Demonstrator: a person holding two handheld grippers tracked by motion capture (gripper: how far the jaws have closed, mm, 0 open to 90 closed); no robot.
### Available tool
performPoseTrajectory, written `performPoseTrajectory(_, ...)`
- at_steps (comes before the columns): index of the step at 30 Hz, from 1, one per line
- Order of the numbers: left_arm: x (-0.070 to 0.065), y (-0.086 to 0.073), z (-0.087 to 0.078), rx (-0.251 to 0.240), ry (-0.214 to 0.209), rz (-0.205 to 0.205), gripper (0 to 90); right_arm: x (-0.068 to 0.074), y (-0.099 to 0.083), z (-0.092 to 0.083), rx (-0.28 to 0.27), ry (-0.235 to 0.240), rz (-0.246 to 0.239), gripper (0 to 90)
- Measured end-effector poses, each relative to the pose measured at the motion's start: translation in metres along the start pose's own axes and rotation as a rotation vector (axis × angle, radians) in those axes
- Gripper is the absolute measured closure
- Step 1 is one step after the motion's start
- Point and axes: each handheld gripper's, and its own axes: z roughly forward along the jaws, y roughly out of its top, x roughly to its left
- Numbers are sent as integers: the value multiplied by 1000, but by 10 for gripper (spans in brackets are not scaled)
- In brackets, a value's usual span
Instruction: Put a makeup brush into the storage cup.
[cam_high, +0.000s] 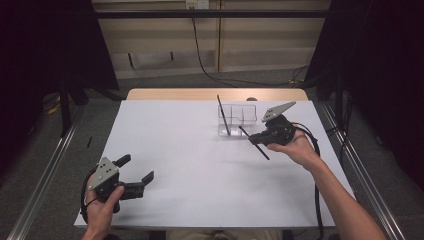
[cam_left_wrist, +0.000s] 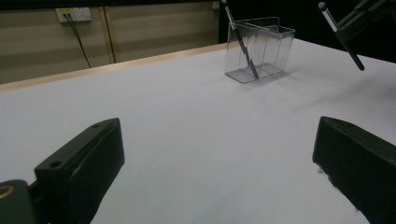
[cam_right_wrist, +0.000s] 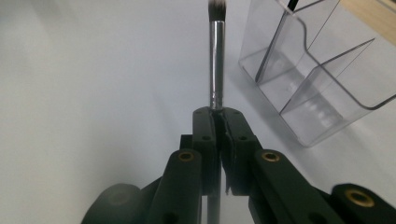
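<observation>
A lab recording station: a bench (cam_high: 200, 165) covered in white sheet stands between black curtains (cam_high: 385, 75), with metal rails (cam_high: 45, 170) on grey carpet at both sides. A cable (cam_high: 200, 50) drops from a wall socket (cam_high: 196, 4) on the beige panelled wall behind.

High view: we look fwd and down from above the near edge of the desk (cam_high: 200, 165), far enough to take in the whole top plus floor and back wall. Left claw (cam_left_wrist: 215, 163) cam: sits low, just over the desk, facing across it twd the clear box (cam_left_wrist: 261, 49). Right claw (cam_right_wrist: 217, 114) cam: v. close, tilted down along a brush (cam_right_wrist: 216, 60), box right beside. All 3 views share box and white top.
</observation>
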Motion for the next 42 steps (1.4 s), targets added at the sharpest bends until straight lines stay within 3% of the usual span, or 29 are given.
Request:
performPoseTrajectory(5, 1, 0, 0, -1, 0, -3, 22, 1, -5, -3, -84, 0, 22, 849)
performPoseTrajectory(10, 0, 0, 1, 5, -7, 4, 22, -1, -10, -2, -147, 39, 61, 849)
performPoseTrajectory(17, 0, 0, 1, 1, -3, 1, 22, 0, -15, 0, -208, 9, 84, 848)
performPoseTrajectory(23, 1, 0, 1, 2, -4, 1, 22, 0, -18, -6, -300, 1, 82, 849)
performPoseTrajectory(29, 1, 0, 0, -4, -2, 4, 22, 0, -21, -6, -344, 1, 81, 848)
performPoseTrajectory(36, 1, 0, 1, -1, -3, 7, 22, 3, -16, -5, -467, -15, 72, 848)
performPoseTrajectory(42, 1, 0, -1, -4, 1, 1, 22, 5, -14, -2, -497, -21, 72, 848)
